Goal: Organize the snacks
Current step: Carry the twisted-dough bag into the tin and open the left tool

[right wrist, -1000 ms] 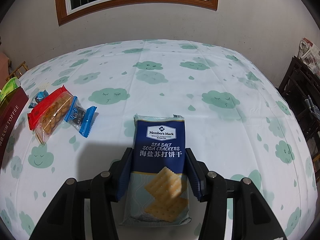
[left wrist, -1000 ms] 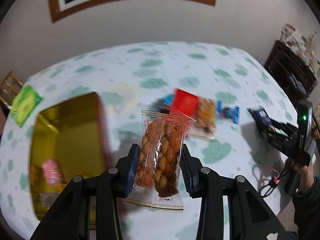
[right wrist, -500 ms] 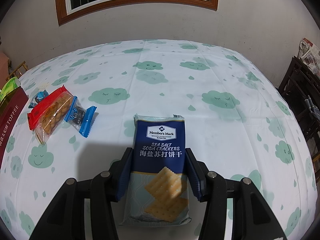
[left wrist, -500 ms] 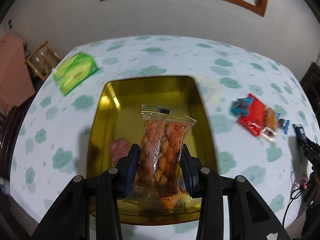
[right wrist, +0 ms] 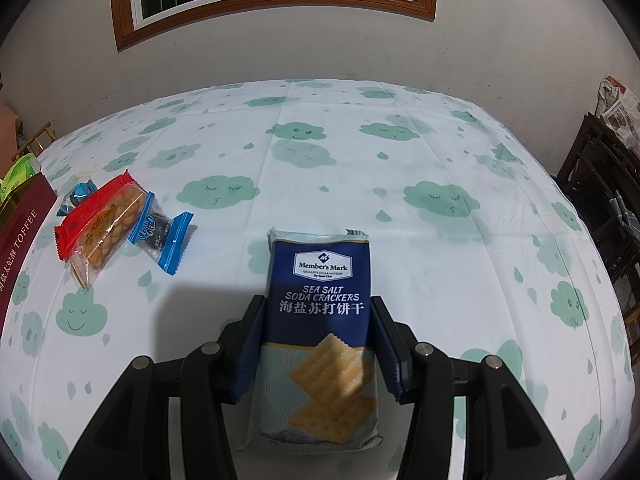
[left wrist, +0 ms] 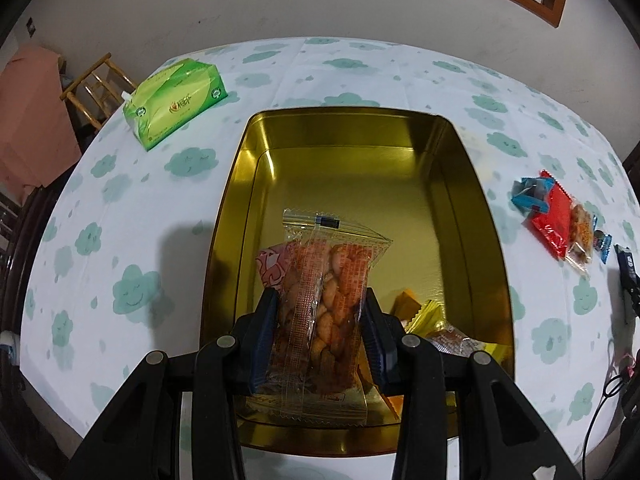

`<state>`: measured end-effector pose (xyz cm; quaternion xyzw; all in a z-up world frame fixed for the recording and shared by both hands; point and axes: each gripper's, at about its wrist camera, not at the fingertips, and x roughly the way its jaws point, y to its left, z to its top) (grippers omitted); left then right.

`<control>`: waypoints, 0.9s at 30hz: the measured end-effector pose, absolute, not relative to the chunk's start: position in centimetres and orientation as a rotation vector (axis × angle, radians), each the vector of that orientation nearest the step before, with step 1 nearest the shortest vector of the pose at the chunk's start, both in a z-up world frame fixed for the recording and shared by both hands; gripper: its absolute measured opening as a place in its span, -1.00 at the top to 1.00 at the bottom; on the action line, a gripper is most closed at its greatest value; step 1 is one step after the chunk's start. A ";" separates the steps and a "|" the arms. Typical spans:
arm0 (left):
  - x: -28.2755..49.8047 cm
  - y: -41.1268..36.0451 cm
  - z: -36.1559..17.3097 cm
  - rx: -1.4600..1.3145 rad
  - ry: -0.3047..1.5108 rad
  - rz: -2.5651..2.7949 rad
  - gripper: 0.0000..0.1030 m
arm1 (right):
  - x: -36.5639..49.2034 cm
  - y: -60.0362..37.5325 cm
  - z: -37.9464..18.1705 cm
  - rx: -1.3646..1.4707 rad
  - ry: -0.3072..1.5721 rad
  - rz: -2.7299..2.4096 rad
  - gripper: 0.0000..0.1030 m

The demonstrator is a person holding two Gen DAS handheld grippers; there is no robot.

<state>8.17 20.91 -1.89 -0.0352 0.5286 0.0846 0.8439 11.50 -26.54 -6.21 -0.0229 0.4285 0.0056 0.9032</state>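
Observation:
My left gripper (left wrist: 320, 312) is shut on a clear pack of twisted fried dough (left wrist: 320, 296) and holds it over the near end of an open gold tin (left wrist: 464, 184). Several wrapped snacks lie in the tin: a pink one (left wrist: 270, 266) and orange and yellow ones (left wrist: 432, 320). My right gripper (right wrist: 318, 320) is shut on a blue pack of sea salt soda crackers (right wrist: 320, 300) just above the table. A red snack pack (right wrist: 100, 228) and a blue wrapped sweet (right wrist: 160, 236) lie on the cloth at the left.
The table has a white cloth with green clouds (right wrist: 360, 160). A green tissue pack (left wrist: 174, 102) lies behind and left of the tin. The tin's dark red side (right wrist: 20, 248) shows at the right wrist view's left edge. A wooden chair (left wrist: 96, 88) and a dark shelf (right wrist: 600, 184) stand off the table.
My left gripper has swung left with the dough pack, from over the loose snacks to above the tin, and has come lower and closer to it. The right gripper has not moved.

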 end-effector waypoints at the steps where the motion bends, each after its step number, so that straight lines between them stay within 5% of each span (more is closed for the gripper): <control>1: 8.2 21.0 -2.0 -0.078 1.119 0.181 0.29 | 11.5 -26.5 -6.2 -0.047 0.886 0.012 -0.01; 27: 8.4 21.1 -2.5 -0.037 1.126 0.204 0.15 | 11.4 -26.5 -6.2 -0.046 0.885 0.005 0.02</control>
